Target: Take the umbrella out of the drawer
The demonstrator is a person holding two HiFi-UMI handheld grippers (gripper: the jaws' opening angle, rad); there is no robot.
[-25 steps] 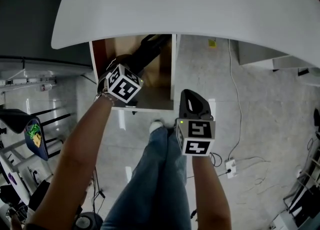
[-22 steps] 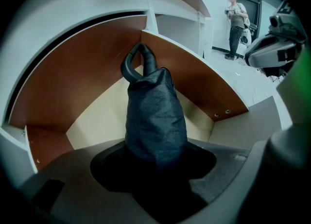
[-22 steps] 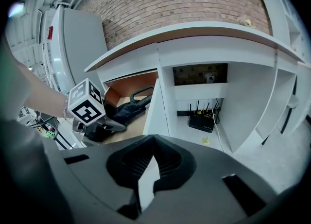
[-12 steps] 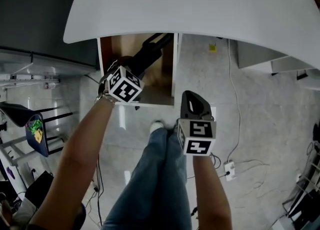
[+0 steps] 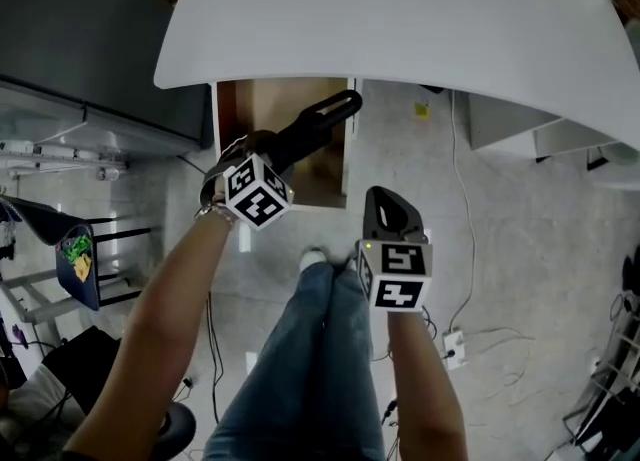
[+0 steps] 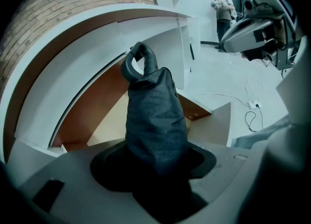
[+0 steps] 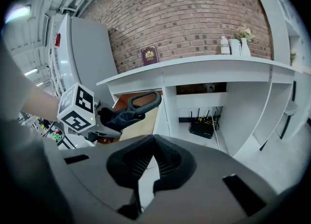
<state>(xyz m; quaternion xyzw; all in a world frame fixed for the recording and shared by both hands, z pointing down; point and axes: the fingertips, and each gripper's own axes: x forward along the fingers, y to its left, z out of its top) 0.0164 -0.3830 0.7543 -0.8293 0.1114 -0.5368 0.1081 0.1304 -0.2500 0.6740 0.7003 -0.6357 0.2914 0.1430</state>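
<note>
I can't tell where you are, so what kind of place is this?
Probably an office or workshop room: a bare brick wall, a long white counter with an open drawer beneath, and a router sitting on the grey floor.

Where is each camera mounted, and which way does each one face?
Head view: on the person's head, looking steeply down at the open drawer; both forearms and jeans show.
Left gripper view: on the left gripper, looking along its jaws, shut on the umbrella, toward the drawer.
Right gripper view: on the right gripper, facing the brick wall; jaws together, empty.
Shared: all three show the umbrella.
</note>
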